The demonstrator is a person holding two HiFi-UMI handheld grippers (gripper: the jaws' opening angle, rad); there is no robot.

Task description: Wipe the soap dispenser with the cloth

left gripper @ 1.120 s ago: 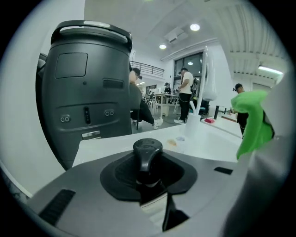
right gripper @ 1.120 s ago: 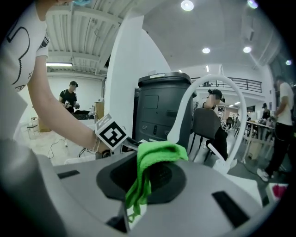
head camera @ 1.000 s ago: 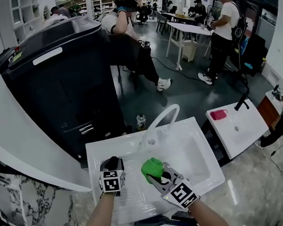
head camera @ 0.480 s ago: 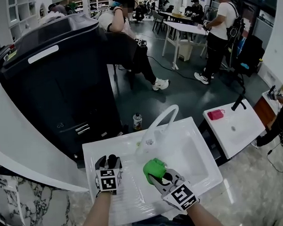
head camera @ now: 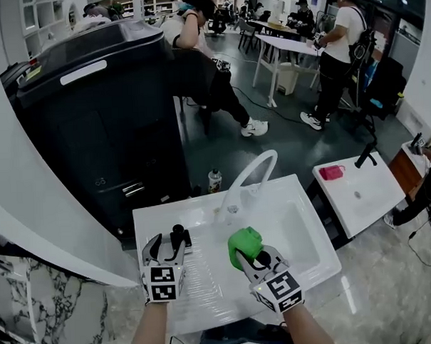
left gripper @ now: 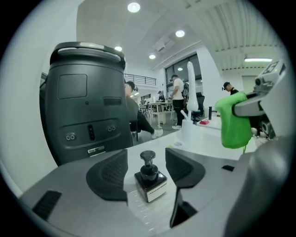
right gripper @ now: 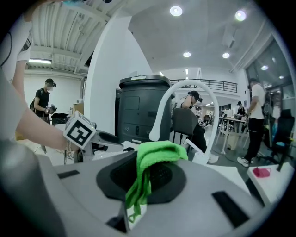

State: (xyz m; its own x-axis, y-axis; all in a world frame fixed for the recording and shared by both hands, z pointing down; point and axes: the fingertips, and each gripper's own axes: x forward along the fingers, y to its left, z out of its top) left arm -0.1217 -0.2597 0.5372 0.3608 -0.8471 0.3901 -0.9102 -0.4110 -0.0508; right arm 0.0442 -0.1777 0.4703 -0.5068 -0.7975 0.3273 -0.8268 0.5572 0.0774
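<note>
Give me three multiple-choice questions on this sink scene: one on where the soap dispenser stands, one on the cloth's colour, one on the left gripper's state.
1. Where does the soap dispenser stand?
A. In the basin
B. On the ribbed drainboard
C. On the floor

2. What colour is the cloth?
A. Green
B. Blue
C. White

3. What state is the left gripper in?
A. Shut on the dispenser
B. Holding the cloth
C. Open, touching nothing

Answers:
1. B: the left gripper view shows it upright on the ribs.
2. A: it is bright green in every view.
3. C: its jaws have just been opening and stand apart. The dispenser is between them, untouched.
</note>
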